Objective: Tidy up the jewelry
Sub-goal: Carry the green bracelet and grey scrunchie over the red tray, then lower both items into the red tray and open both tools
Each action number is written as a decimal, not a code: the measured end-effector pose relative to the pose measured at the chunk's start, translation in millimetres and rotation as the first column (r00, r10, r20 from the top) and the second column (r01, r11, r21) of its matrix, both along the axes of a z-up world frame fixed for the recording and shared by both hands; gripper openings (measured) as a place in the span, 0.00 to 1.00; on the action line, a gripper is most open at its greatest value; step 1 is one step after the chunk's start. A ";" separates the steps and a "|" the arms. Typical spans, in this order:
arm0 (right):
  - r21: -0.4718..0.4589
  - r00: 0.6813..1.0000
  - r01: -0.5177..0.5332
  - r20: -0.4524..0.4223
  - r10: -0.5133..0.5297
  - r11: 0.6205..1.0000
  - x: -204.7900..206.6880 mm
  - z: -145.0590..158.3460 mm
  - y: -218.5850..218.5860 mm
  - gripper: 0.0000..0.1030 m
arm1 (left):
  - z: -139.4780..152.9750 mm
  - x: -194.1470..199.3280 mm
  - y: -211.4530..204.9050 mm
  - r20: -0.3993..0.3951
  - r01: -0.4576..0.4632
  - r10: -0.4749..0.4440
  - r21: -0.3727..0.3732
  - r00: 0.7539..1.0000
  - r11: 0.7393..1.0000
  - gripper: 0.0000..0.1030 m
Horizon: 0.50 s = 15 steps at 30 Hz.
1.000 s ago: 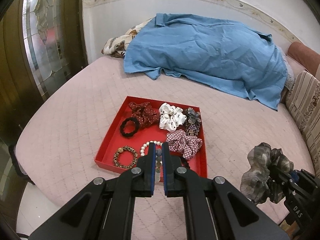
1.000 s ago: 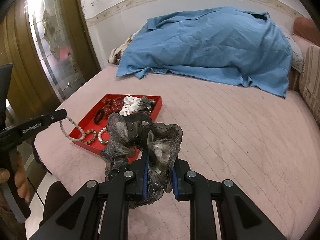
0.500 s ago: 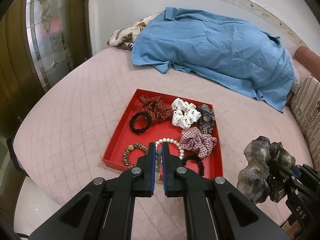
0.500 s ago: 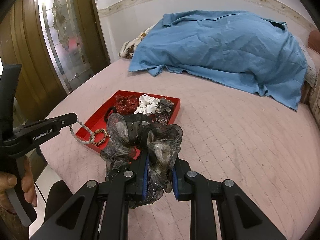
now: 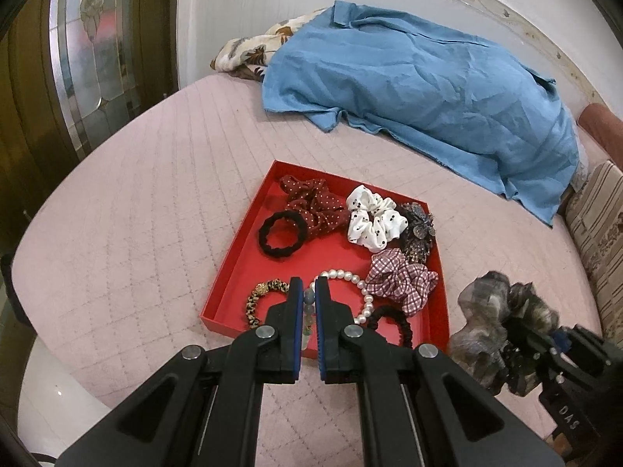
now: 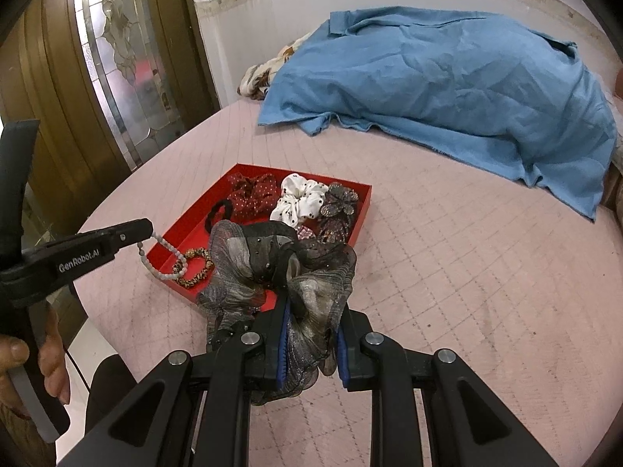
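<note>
A red tray (image 5: 229,268) (image 6: 183,229) lies on the pink bed and holds several scrunchies, a black hair tie (image 5: 281,234), a leopard-print band (image 5: 257,299) and a pearl bracelet (image 5: 356,282). My left gripper (image 5: 307,292) is shut on a grey bead bracelet (image 5: 308,311) (image 6: 159,257), which dangles over the tray's near edge. My right gripper (image 6: 311,311) is shut on a grey gauzy scrunchie (image 6: 272,268) (image 5: 494,319), held above the bed just right of the tray. The left gripper (image 6: 146,229) shows at the left of the right wrist view.
A blue cloth (image 5: 420,89) covers a heap at the back of the bed, with a patterned pillow (image 5: 249,48) beside it. A glass-panelled wooden door (image 6: 117,78) stands left. Striped cushions (image 5: 599,210) line the right. A person's hand (image 6: 27,354) holds the left gripper's handle.
Both grippers have moved forward and slightly down toward the tray, which now looks larger and nearer. The bead bracelet and the grey scrunchie stay gripped.
</note>
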State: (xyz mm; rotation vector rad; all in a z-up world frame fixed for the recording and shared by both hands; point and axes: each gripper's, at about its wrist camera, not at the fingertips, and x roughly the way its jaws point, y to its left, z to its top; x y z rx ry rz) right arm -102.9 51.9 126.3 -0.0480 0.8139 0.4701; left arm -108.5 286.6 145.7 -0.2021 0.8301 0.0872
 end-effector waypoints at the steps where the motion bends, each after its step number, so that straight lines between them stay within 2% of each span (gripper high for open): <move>1: 0.001 1.000 0.001 -0.004 -0.001 1.000 1.6 -1.2 0.2 0.21 | 0.9 2.2 2.3 0.001 0.000 0.000 -0.009 1.000 1.000 0.05; 9: 0.028 1.000 0.005 -0.015 -0.005 1.000 18.8 3.2 6.6 0.21 | 15.3 23.1 29.0 0.037 -0.013 0.018 -0.128 0.999 0.992 0.05; 15: 0.034 1.000 -0.007 -0.006 0.008 0.999 34.3 5.5 19.7 0.21 | 21.9 36.0 42.7 0.059 -0.026 0.036 -0.164 0.998 0.986 0.05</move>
